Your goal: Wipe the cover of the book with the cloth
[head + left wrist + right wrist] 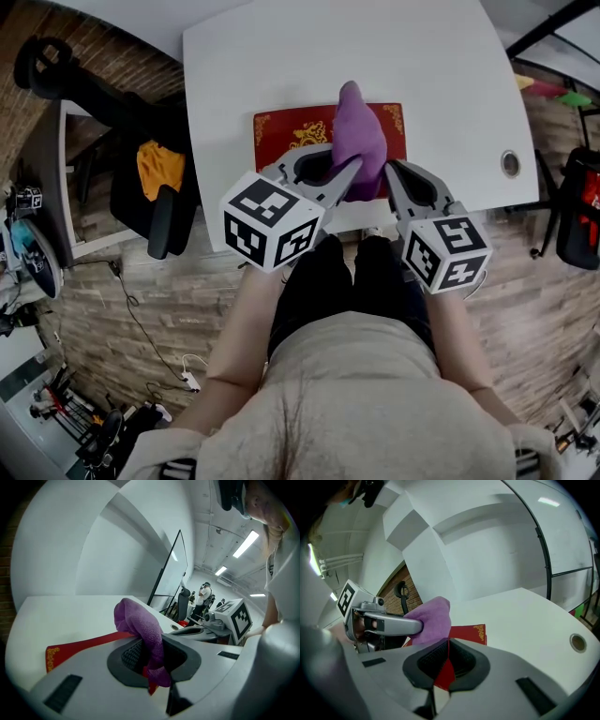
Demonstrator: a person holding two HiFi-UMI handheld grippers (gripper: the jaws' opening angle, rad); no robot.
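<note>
A red book [286, 131] with gold ornament lies flat at the near edge of the white table [281, 56]. My left gripper [352, 172] is shut on a purple cloth [358, 136]. The cloth bunches up above the book's middle and hangs down through the jaws [150, 660]. My right gripper [390, 171] is just right of it, jaws shut, tips over the book's near right part. Whether it presses on the cover I cannot tell. In the right gripper view the book [471, 634] shows red behind the shut jaws [447, 653], with the cloth [431, 618] and left gripper [411, 626] to the left.
A round cable hole [510, 164] sits in the table's right corner. A black chair with an orange item [159, 169] stands to the left of the table, and another dark chair [577, 216] to the right. The person's legs [347, 281] are against the near edge. People [202, 597] stand far off.
</note>
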